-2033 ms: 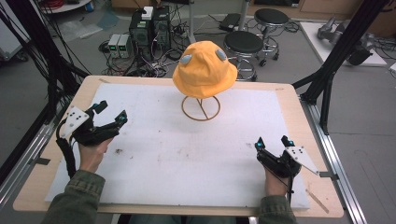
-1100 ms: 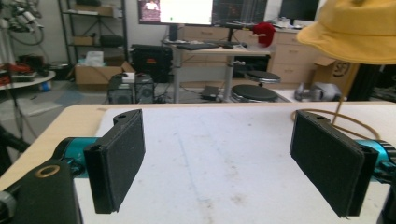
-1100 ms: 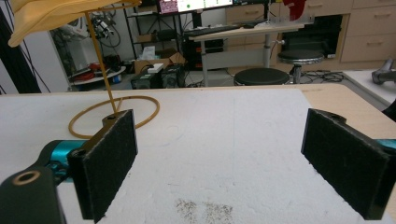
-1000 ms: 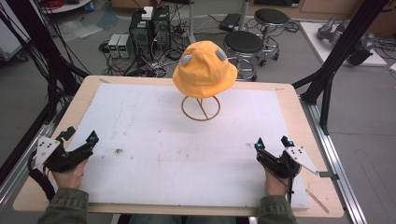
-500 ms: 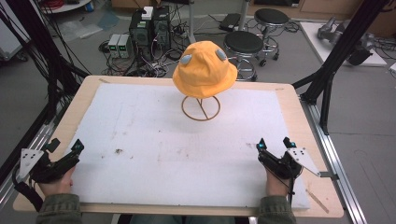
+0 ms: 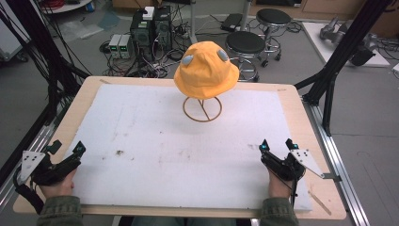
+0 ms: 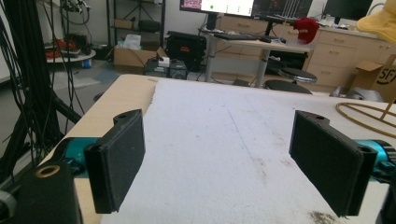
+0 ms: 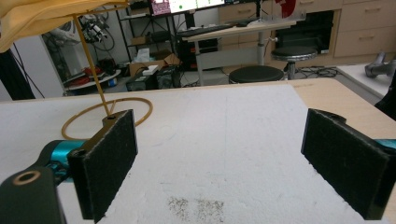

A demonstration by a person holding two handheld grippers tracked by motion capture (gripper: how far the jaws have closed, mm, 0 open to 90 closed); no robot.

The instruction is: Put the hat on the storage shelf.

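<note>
- The left gripper (image 6: 66,150) rests at the near left corner of the table (image 6: 301,113), and its jaws stand wide apart with nothing between them.
- The right gripper (image 6: 275,144) rests at the near right corner, also with the jaws spread and empty.
- The yellow hat (image 6: 206,69) sits on a wire stand (image 6: 202,109), far ahead of both grippers and between their two lines of sight. It is ahead and to the right of the left one, ahead and to the left of the right one.
- The work in hand seems to be a reach toward the hat. To do it well, each gripper should probably go to the brim on its own side and close on the soft cloth only, not on the thin stem of the stand, because the stand looks light and could tip.
- A lift straight upward would likely free the hat cleanly from the stand.
- The crown of the hat points up, and the brim slopes down all around it.
- The two grey round patches face the far side of the table, away from the grippers.
- The hat is almost round, so a long axis cannot be told clearly; the stem of the stand is upright.
</note>
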